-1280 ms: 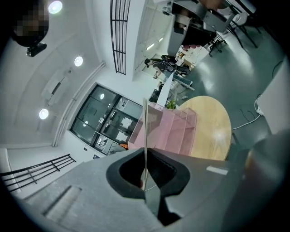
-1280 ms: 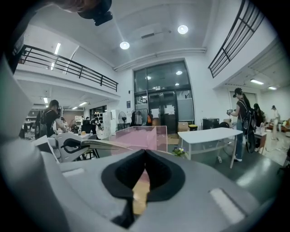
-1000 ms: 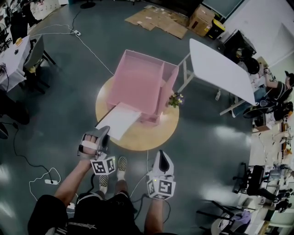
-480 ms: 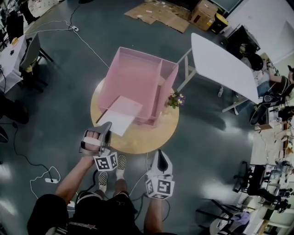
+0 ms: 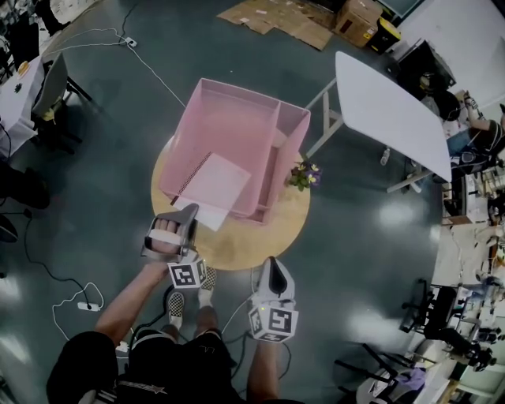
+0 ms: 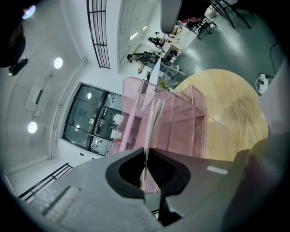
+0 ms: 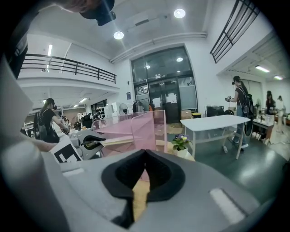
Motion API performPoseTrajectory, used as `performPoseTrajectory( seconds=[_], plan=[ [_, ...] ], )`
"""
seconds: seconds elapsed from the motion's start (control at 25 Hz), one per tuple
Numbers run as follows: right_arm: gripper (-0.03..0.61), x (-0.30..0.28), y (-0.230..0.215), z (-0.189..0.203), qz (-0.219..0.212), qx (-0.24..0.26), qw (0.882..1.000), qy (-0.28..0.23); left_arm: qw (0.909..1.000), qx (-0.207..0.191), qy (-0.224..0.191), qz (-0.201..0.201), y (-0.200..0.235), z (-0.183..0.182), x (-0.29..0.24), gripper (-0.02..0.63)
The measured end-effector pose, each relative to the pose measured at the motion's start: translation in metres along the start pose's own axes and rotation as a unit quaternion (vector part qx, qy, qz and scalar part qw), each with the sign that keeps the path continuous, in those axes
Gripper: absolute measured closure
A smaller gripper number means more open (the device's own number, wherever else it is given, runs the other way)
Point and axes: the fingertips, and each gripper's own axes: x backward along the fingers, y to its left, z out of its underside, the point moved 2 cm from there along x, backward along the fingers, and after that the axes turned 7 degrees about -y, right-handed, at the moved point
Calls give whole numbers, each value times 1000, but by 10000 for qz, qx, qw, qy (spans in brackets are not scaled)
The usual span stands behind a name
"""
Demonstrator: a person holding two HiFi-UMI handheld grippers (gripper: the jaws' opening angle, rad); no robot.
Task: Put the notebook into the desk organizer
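Observation:
The white spiral notebook [image 5: 215,185] lies tilted over the near left part of the pink mesh desk organizer [image 5: 237,126], its far end inside the tray. My left gripper [image 5: 189,210] pinches its near edge; the jaws are opening slightly with the notebook between them. In the left gripper view the notebook [image 6: 152,127] runs edge-on from the jaws [image 6: 145,179] into the organizer [image 6: 181,122]. My right gripper [image 5: 272,264] hangs shut and empty near the table's front edge. From the right gripper view [image 7: 144,154] I see the organizer [image 7: 140,127] and the notebook [image 7: 118,141].
The organizer stands on a round wooden table [image 5: 237,245]. A small flower pot [image 5: 302,175] sits by its right side. A white folding table [image 5: 387,110] stands behind to the right, cardboard [image 5: 292,20] lies on the floor beyond, and cables run at the left.
My left gripper has pushed the notebook forward and up, from the table's front into the organizer. The right gripper has hardly moved.

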Motion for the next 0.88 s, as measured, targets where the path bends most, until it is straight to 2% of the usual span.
performPoseTrajectory(
  seconds=[0.12, 0.2, 0.32, 0.4, 0.48, 0.64, 0.68, 0.72, 0.88],
  plan=[
    [575, -6, -4, 2, 5, -24, 10000, 38, 10000, -6, 8, 62, -1, -1, -10, 582],
    [575, -8, -7, 3, 13, -24, 10000, 56, 9996, 37, -5, 274, -6, -2, -16, 566],
    [575, -10, -9, 6, 31, -12, 10000, 84, 9980, 159, -81, 604, -14, -4, -19, 485],
    [575, -10, -10, 8, 47, -21, 9999, 104, 9972, 257, -205, 672, -14, -7, -19, 479],
    [575, -11, -11, 8, 66, -35, 9999, 116, 9961, 364, -344, 728, -11, -11, -19, 436],
    [575, -12, -11, 7, 100, -42, 9999, 122, 9921, 614, -429, 1004, -15, -12, -19, 410],
    [575, -12, -10, 8, 106, -40, 9999, 121, 9903, 679, -426, 1138, -19, -11, -18, 360],
    [575, -11, -10, 9, 115, -36, 9999, 121, 9885, 733, -419, 1255, -24, -10, -17, 271],
    [575, -8, -8, 11, 158, -1, 9998, 123, 9874, 864, -448, 1248, -25, -9, -15, 250]
  ],
)
